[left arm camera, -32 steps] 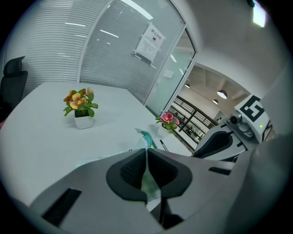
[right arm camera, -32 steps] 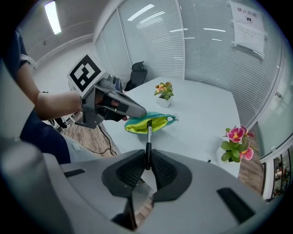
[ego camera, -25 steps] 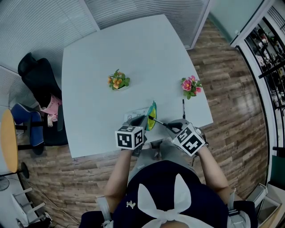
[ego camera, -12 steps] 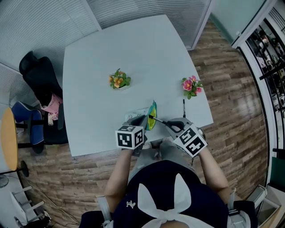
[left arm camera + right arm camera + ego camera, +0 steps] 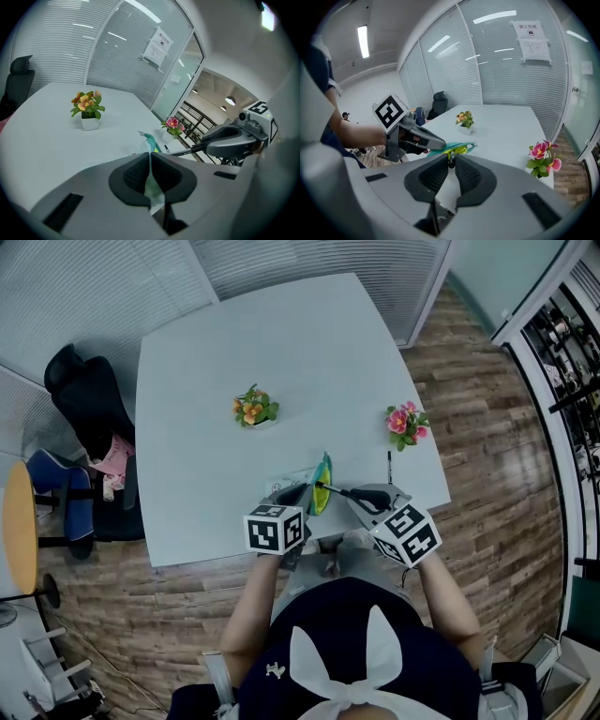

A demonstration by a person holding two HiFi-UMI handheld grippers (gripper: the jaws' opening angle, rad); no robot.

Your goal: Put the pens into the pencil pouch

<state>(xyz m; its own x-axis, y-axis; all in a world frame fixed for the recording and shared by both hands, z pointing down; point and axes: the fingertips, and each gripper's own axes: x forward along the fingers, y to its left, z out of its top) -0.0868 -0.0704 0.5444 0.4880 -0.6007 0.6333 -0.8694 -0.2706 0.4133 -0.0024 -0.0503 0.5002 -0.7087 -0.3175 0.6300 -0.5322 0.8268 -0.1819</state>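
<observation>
A green and yellow pencil pouch is held upright near the table's front edge. My left gripper is shut on its near edge, and the left gripper view shows the fabric pinched between the pads. My right gripper is shut on a black pen, whose tip reaches the pouch's top. In the right gripper view the pen points at the pouch, which sits just past the jaws. A second black pen lies on the table to the right.
A pot of orange flowers stands mid-table and a pot of pink flowers near the right edge. The white table stretches away behind them. A black chair stands at the left.
My right gripper has lifted and turned, so the pen now lies flatter with its tip still at the pouch's top. The left gripper and pouch have stayed put.
</observation>
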